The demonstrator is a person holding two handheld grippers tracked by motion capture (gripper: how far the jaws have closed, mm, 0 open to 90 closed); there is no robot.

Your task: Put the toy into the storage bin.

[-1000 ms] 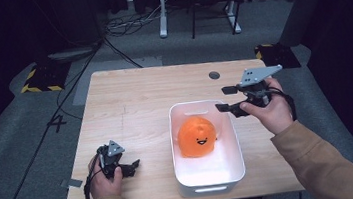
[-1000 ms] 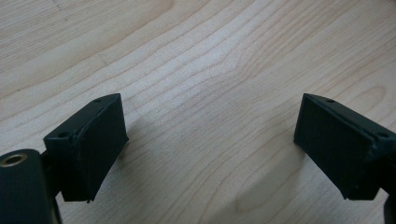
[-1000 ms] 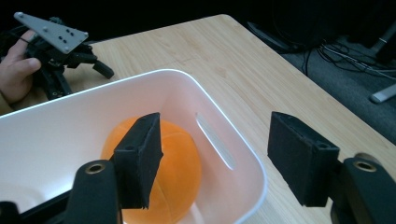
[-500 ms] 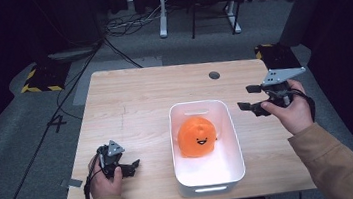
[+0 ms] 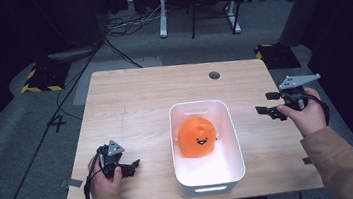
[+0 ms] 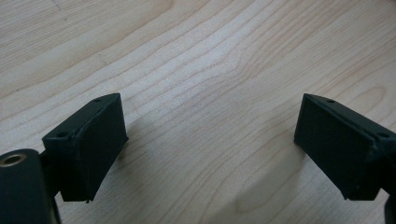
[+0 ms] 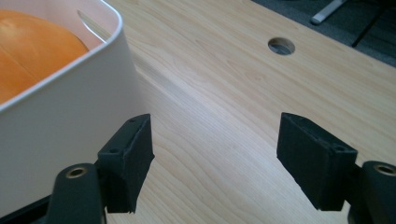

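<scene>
An orange plush toy [image 5: 197, 136] with a small smiling face lies inside a white plastic bin [image 5: 230, 138] at the front middle of the wooden table [image 5: 140, 103]. My left gripper [image 5: 132, 164] rests low over the table's front left, open and empty; its jaws frame bare wood [image 6: 210, 130]. My right gripper [image 5: 264, 109] is held above the table's right edge, open and empty, a short way right of the bin. In the right gripper view the bin wall [image 7: 60, 121] and the orange plush toy [image 7: 32, 46] show at the left.
A round cable hole [image 5: 214, 75] sits in the table's far right part, also the cable hole [image 7: 281, 46] ahead of my right gripper. Cables, a desk frame and yellow-black marked floor plates lie on the floor beyond the table.
My right gripper has moved away from the bin, rightward and nearer to the table's right edge. The left gripper and the plush toy have stayed put.
</scene>
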